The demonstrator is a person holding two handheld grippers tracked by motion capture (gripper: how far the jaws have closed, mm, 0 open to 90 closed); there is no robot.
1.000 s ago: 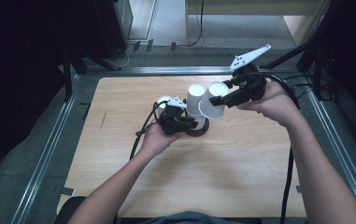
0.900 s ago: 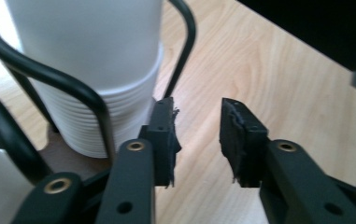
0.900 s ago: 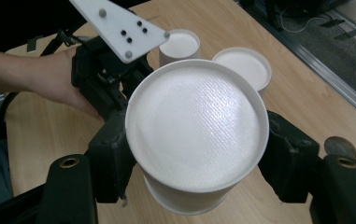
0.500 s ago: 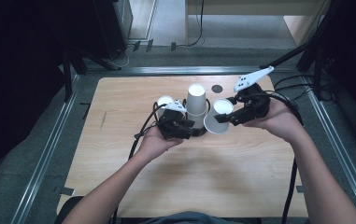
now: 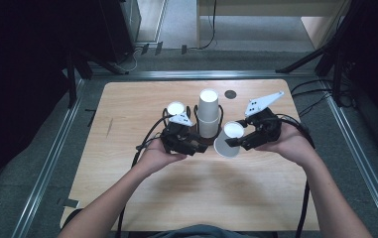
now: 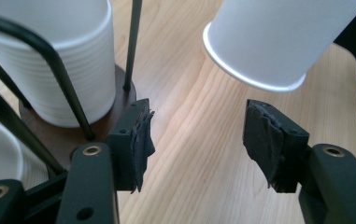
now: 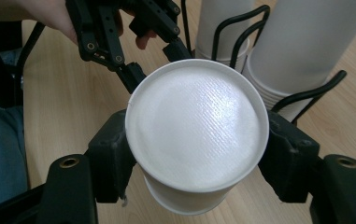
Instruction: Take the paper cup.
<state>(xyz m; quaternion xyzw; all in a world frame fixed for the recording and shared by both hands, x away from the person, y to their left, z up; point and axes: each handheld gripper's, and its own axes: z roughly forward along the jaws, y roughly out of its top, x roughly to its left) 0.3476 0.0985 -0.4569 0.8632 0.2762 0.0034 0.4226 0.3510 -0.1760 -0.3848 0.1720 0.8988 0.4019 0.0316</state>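
High view: two forearms are reaching in from the near edge of the bench point(image 5: 127, 208), each hand working a claw near the middle of the wooden top. Nearest, the right claw point(image 5: 232, 144) is clamping an upside-down white paper cup point(image 5: 227, 140), its pads pressing on opposite sides of the wall just below the base, tilting it above the wood just right of the rack. The left claw point(image 5: 196, 147) is standing apart with nothing between its pads, its jaws having just been opening, beside the rack's brown base point(image 6: 73, 137). Beyond them, the wire cup rack point(image 5: 207, 119) is holding a tall stack of cups point(image 5: 209, 110), and a shorter stack point(image 5: 175, 108) is sitting toward the left edge. Farther still, a dark round spot point(image 5: 230, 93) is marking the wood near the far edge.

Risk, as judged: squeezing harder could be crushing the thin cup wall, and swinging it leftward could be knocking it against the rack wires.

Count: two claws, one loose cup, two stacks, one rack.
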